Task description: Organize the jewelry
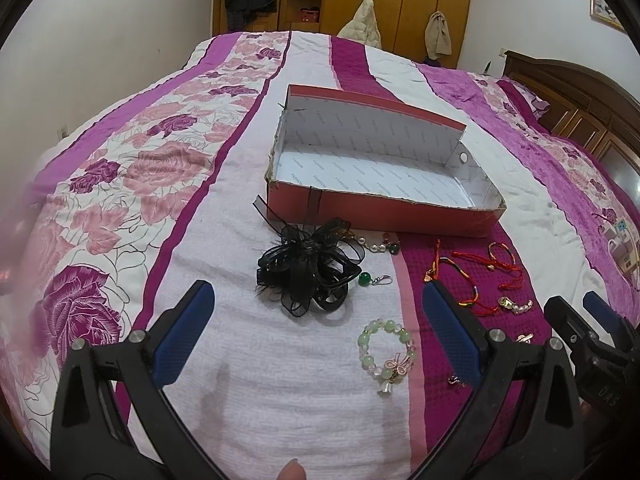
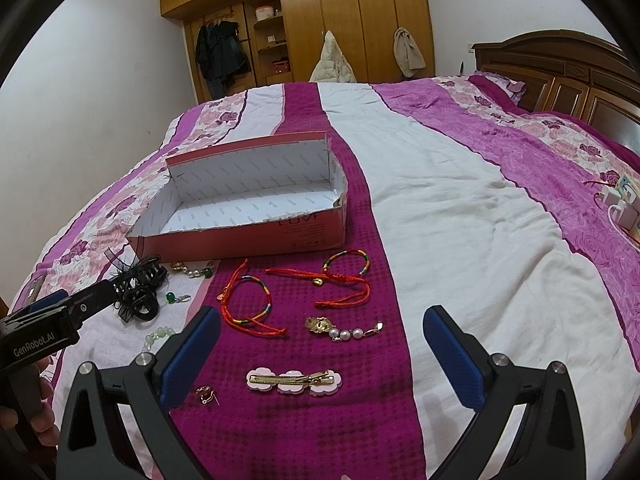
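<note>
Both the left hand-held gripper [image 1: 316, 336] and right hand-held gripper [image 2: 322, 354] hovered wide open, empty; the shoebox [image 1: 384, 168] sat at 12 o'clock, presumably ready to receive the beaded bracelet [image 1: 386, 356].

Beside the red box [image 2: 248, 236], we see the black hair bow [image 2: 136, 296] partly hidden behind the left gripper [image 2: 60, 312], and the green bead bracelet [image 2: 158, 338] half covered.

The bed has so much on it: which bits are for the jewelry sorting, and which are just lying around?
For the job:
red box, empty
green bead bracelet
black hair bow
red cord bracelets
pearl charm
pink hair clip
left gripper and right gripper, both open

Just lying about:
white chargers
coats on the wardrobe
</note>
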Motion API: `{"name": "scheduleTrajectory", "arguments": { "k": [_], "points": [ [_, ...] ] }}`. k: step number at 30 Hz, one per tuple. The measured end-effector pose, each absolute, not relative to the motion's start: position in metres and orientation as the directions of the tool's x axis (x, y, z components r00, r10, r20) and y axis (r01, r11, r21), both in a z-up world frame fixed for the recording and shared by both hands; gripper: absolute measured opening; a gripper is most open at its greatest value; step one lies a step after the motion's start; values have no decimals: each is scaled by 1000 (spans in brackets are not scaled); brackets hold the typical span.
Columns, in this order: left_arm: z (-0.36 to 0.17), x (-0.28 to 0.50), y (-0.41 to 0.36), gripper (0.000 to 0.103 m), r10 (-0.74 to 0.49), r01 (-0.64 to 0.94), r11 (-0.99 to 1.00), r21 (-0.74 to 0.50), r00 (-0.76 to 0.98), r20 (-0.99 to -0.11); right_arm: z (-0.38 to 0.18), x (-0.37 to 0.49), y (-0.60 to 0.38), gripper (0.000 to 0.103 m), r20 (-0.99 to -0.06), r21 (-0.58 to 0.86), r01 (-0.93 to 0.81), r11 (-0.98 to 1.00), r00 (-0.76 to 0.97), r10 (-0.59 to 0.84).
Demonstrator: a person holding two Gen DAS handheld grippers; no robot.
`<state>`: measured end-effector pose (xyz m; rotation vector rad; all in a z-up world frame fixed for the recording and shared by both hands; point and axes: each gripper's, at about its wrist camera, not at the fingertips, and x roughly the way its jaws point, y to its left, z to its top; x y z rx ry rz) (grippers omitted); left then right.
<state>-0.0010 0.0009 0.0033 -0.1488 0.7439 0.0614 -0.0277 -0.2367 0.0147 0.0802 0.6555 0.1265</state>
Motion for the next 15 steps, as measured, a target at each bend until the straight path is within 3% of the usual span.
{"name": "scheduleTrajectory", "arguments": {
  "k": [15],
  "points": [
    [4, -1, 2, 97, 3, -110, 987, -116, 734, -679, 15, -27, -236, 103, -603, 113, -92, 989, 785, 142]
  ]
}}
